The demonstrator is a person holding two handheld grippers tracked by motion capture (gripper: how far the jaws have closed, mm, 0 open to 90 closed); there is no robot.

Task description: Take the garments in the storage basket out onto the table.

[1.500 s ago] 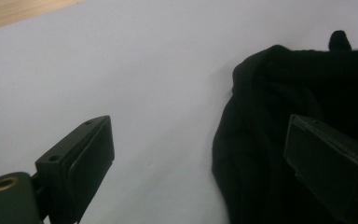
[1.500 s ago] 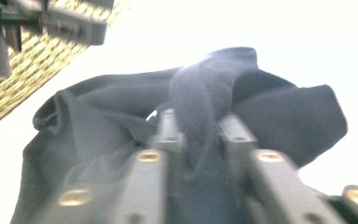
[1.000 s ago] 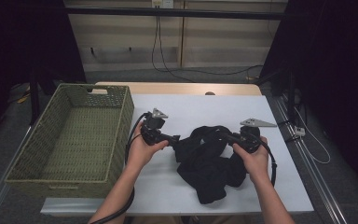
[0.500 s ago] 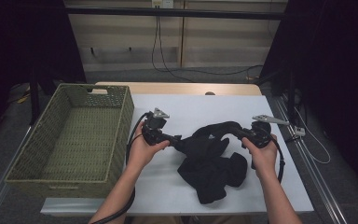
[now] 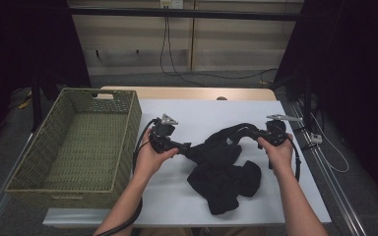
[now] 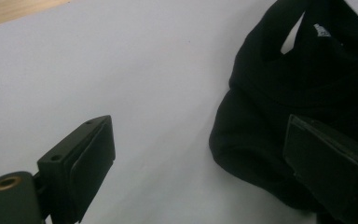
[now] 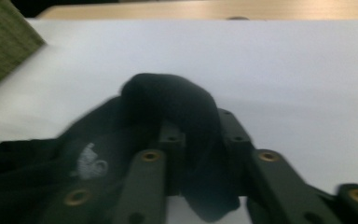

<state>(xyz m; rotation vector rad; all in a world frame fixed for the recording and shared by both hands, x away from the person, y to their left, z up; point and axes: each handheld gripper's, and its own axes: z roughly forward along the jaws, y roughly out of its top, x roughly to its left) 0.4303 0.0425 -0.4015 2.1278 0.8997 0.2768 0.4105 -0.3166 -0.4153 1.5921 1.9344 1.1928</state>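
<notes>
The white table (image 5: 285,187) had a wicker basket (image 5: 74,147) at its left and the black garment (image 5: 221,172) mid-table. Seemed like the spreading step: right gripper (image 7: 198,154), jaws just opening, loosely pinched a strap; left gripper (image 6: 205,163) gaped wide at the hem. Next probably regripping.

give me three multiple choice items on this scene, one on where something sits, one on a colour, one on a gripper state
1. Where is the basket?
A. left of the garment
B. right of the garment
C. on top of the garment

2. What colour is the garment?
A. white
B. black
C. green

3. How do the jaws of the left gripper stand?
A. clamped shut on nothing
B. wide apart
C. shut on the basket rim

Answers:
1 A, in the high view the basket sits at the table's left edge.
2 B, the cloth is black on the white table.
3 B, the left gripper view shows a broad gap, one jaw over the cloth.
</notes>
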